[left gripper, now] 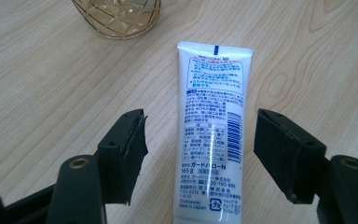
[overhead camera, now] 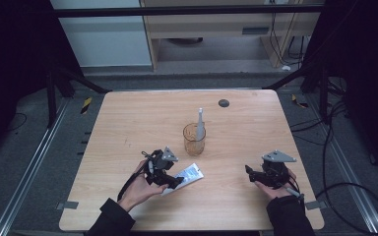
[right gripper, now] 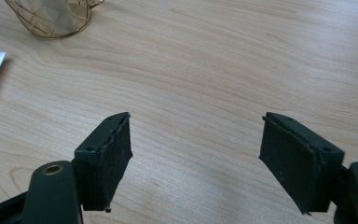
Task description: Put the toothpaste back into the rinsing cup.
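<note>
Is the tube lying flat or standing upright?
Lying flat: the tube rests lengthwise on the table, printed back facing up.

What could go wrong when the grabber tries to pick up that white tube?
1. The left gripper is open with the tube lying flat between its jaws, touching neither pad; closing too high might only skim the tube and let it slip away.
2. The cup stands just beyond the tube with a toothbrush leaning out; swinging the tube up carelessly could knock it over.
3. The tube is soft, so a hard squeeze might dent it.
</note>
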### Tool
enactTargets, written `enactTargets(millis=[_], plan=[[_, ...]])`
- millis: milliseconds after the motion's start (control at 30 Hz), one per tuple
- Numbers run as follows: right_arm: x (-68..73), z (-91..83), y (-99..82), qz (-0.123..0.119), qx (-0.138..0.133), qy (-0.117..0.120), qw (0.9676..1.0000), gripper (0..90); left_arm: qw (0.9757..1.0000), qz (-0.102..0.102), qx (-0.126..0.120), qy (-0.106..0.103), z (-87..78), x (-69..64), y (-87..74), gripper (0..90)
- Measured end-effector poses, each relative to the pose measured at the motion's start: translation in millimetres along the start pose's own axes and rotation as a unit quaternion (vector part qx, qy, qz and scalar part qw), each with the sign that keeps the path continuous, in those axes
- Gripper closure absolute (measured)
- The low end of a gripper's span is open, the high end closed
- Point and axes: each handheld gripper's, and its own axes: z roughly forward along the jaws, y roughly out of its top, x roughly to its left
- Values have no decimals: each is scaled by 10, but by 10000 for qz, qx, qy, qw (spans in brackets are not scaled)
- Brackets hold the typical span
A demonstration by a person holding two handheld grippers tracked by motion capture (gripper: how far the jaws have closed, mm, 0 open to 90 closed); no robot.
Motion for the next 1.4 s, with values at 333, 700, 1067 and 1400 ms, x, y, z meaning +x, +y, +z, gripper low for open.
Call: enactTargets(millis=[333, 700, 1067, 1400], plan=[[1, 10, 1, -12, 37, -20, 10000, 248, 9991, 224, 357, -56, 158, -38, 104, 326], [3, 28, -1, -37, 83, -1, 10000, 248, 9971, 373, 644, -139, 322, -71, 165, 359], [10, 41, 1, -25, 113, 21, 9999, 248, 9955, 335, 833, -310, 417, -37, 180, 409], [10, 53, 2, -48, 131, 4, 9999, 248, 9938, 353, 1002, -332, 494, -43, 213, 393]])
